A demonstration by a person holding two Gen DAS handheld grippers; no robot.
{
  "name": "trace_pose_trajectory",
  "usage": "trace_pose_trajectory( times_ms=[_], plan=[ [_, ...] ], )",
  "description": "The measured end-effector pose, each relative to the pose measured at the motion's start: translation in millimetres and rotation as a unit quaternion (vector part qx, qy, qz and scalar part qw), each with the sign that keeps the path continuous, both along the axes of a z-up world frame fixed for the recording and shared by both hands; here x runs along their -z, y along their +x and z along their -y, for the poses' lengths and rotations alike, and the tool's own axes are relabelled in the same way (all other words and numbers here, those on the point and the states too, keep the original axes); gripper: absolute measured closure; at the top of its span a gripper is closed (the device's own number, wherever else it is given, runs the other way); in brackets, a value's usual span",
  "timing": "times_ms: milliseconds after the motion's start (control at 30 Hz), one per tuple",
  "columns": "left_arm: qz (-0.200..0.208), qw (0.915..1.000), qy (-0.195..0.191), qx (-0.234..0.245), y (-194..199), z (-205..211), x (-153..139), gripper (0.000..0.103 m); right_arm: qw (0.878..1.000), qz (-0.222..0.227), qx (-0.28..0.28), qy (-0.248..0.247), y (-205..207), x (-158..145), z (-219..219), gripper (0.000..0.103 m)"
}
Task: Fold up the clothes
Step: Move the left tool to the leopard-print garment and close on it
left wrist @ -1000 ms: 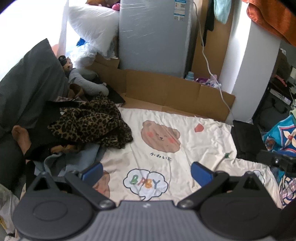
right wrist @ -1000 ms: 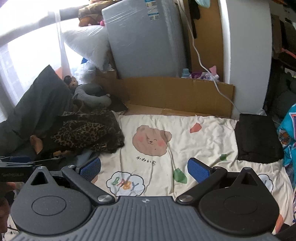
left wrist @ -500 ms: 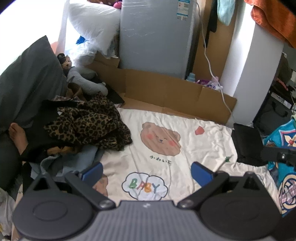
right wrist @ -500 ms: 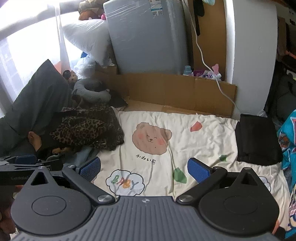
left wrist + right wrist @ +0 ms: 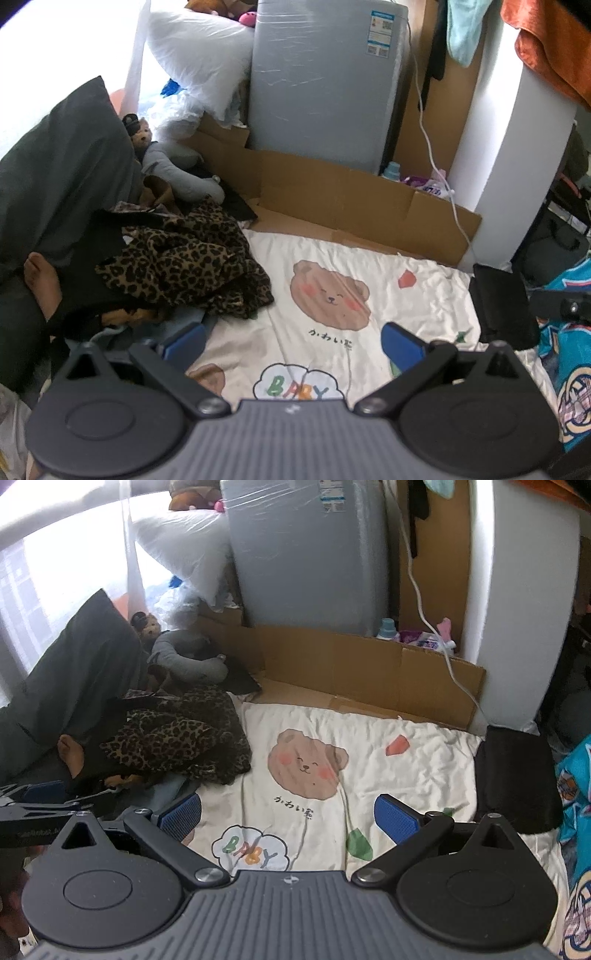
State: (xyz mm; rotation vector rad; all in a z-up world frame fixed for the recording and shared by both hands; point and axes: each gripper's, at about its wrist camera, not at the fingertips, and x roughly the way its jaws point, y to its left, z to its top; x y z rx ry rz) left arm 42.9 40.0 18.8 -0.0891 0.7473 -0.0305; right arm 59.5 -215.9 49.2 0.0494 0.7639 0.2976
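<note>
Both tools empty, fingers apart: left tool (image 5: 291,343), right tool (image 5: 288,814). Crumpled leopard-print fabric garment (image 5: 184,266) sits at 10 o'clock on the cream bear-print quilt (image 5: 369,266)'s edge, nearer my left tool. Long axis unreadable; lower part buried in dark clothes. Folded black cloth (image 5: 517,779) at 2 o'clock.
</note>
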Motion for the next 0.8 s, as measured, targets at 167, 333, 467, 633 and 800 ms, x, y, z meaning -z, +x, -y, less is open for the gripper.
trace_pose_trajectory(
  times_ms=[167,333,467,633,800],
  plan=[
    [-0.001,0.9999,-0.005,-0.009,9,-8,1,0.001,1.000,0.002,-0.010,0.002,10,-4,-3,0.000],
    [0.004,0.9996,-0.002,-0.029,19,-25,3,0.001,0.999,0.016,-0.024,-0.016,25,-7,-10,0.000],
    [0.010,0.9992,-0.003,-0.040,28,-42,5,0.001,0.999,0.007,-0.037,-0.016,41,-2,-17,0.000],
    [0.012,0.9987,0.009,-0.048,46,-54,11,0.001,0.999,-0.016,-0.042,-0.010,64,7,-22,0.000],
    [0.018,0.9979,0.023,-0.059,63,-67,27,0.001,0.998,-0.028,-0.047,-0.011,86,21,-23,0.001]
  ],
)
